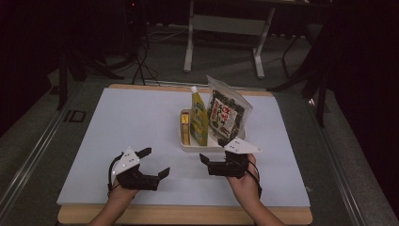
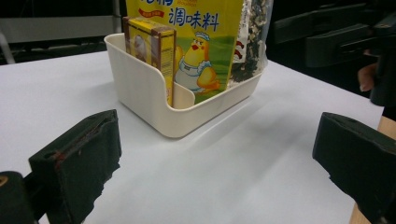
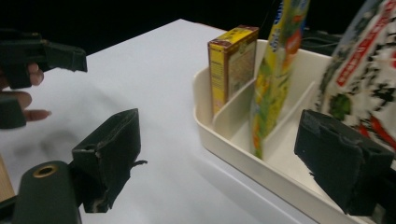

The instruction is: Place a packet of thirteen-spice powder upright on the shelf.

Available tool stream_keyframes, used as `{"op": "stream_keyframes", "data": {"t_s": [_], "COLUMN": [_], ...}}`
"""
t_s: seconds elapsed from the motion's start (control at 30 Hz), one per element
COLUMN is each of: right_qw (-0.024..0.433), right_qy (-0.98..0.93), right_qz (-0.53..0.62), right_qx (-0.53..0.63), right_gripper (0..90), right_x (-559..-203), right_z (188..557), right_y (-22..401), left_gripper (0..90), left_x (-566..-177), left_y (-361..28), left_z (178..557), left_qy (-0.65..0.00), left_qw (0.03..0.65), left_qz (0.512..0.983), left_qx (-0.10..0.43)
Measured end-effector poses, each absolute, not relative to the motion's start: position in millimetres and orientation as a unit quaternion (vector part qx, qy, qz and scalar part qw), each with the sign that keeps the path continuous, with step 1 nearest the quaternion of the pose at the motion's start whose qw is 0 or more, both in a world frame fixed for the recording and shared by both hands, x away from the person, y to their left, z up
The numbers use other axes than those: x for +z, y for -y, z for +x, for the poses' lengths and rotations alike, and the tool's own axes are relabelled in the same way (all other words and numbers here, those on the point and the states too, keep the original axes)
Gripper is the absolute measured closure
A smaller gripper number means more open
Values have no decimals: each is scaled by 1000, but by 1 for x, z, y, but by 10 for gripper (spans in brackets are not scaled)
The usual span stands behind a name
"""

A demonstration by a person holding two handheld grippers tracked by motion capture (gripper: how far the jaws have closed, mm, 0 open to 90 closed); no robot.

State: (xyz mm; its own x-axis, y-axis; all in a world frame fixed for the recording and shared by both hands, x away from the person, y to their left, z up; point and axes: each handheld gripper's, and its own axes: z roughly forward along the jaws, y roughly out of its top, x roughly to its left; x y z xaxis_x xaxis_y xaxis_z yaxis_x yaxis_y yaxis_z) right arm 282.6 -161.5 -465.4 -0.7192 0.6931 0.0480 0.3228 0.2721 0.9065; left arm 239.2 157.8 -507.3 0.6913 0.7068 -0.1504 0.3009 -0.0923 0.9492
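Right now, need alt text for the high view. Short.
Two open hand-held grippers, left gripper and right gripper, hover over a white table just short of a cream divided tray. The tray holds a small yellow box, a yellow pouch and a dark snack bag, all upright.

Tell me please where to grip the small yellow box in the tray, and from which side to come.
Grip the small yellow box by its top part, coming from above. It stands upright in the end slot of the tray, with the tray wall and a divider covering its lower part, while its top rises above the rim. Close the jaws on its two broad faces; the yellow pouch stands close beside it, so room there looks tight.
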Motion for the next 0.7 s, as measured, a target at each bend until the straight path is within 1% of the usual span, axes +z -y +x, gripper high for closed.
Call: {"op": "stream_keyframes", "data": {"t_s": [0.13,0.17,0.4,0.7], "right_qw": [188,195,208,219], "right_qy": [-774,-776,-773,-775], "right_qz": [326,325,331,332], "right_qx": [509,504,500,492], "right_gripper": [142,141,139,137], "right_x": [-465,-464,-460,-461], "right_z": [279,273,264,254], "right_y": [168,178,202,221], "left_gripper": [15,15,15,15], "left_x": [-508,-508,-508,-509], "left_y": [-157,-157,-156,-156], "left_z": [239,239,240,239], "left_qy": [-350,-349,-350,-347], "left_qw": [574,574,572,571], "left_qz": [719,719,721,724], "left_qx": [177,176,175,172]}}
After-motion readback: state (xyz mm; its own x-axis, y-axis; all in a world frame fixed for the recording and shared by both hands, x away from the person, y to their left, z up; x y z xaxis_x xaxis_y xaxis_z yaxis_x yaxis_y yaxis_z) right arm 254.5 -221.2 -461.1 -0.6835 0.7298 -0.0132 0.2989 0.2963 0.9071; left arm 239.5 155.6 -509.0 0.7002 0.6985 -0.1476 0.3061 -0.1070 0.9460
